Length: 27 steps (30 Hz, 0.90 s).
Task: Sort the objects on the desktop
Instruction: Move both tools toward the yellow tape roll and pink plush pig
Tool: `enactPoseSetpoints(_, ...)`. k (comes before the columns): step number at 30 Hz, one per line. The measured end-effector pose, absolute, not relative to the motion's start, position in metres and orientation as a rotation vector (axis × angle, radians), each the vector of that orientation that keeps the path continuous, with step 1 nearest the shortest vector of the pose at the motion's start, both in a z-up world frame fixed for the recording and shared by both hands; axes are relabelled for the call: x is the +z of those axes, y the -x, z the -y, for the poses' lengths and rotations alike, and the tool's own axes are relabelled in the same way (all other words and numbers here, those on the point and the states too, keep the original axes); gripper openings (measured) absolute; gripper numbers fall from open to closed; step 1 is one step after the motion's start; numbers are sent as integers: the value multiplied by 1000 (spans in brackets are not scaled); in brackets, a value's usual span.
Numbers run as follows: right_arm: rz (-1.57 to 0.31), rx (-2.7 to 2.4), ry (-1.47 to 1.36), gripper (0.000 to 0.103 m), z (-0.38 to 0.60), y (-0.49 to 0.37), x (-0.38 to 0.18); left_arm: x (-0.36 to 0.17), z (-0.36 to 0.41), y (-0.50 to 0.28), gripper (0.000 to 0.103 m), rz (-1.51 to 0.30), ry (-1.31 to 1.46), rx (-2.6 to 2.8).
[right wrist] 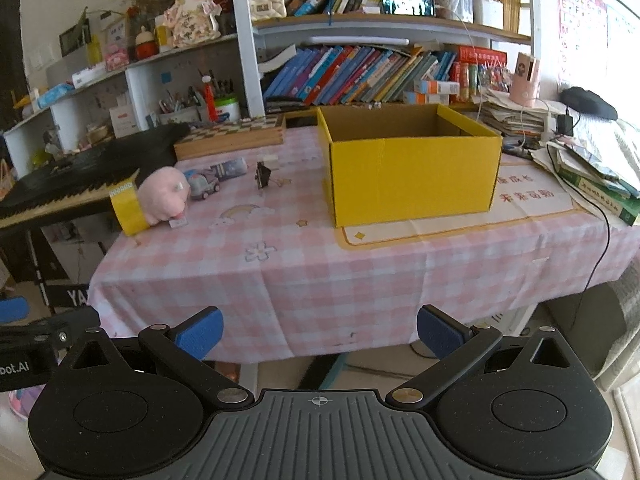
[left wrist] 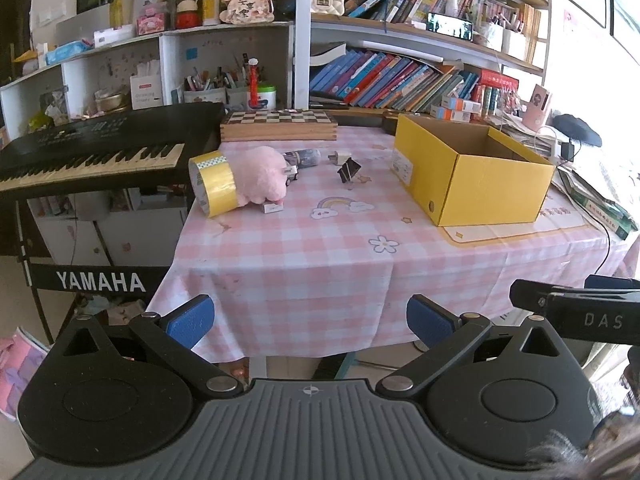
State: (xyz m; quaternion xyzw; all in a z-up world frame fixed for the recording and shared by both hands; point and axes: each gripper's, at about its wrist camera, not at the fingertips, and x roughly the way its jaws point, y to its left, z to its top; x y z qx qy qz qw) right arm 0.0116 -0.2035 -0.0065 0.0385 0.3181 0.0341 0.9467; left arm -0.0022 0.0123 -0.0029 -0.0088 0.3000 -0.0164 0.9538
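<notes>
Looks like the very start: both tools hang off the near edge of the table with the pink checked cloth (right wrist: 320,280), nothing picked up yet. The left gripper (left wrist: 310,320) and right gripper (right wrist: 320,330) each have their blue pads spread wide, empty.

Next move is probably reaching across to the clutter at the far left: the yellow tape roll (left wrist: 214,186), the pink plush toy (left wrist: 260,178) touching it, and the black binder clip (left wrist: 348,170). The open yellow cardboard box (right wrist: 412,168) sits to the right, likely the drop spot.

I can't see the box's floor, and the small bits behind the plush are hard to identify.
</notes>
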Motion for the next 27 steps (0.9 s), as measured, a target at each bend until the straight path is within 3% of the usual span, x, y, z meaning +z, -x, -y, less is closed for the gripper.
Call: enactPoseSetpoints(27, -636, 250, 18, 103, 152, -50, -4, -6, -54, -19, 103, -632, 86, 88)
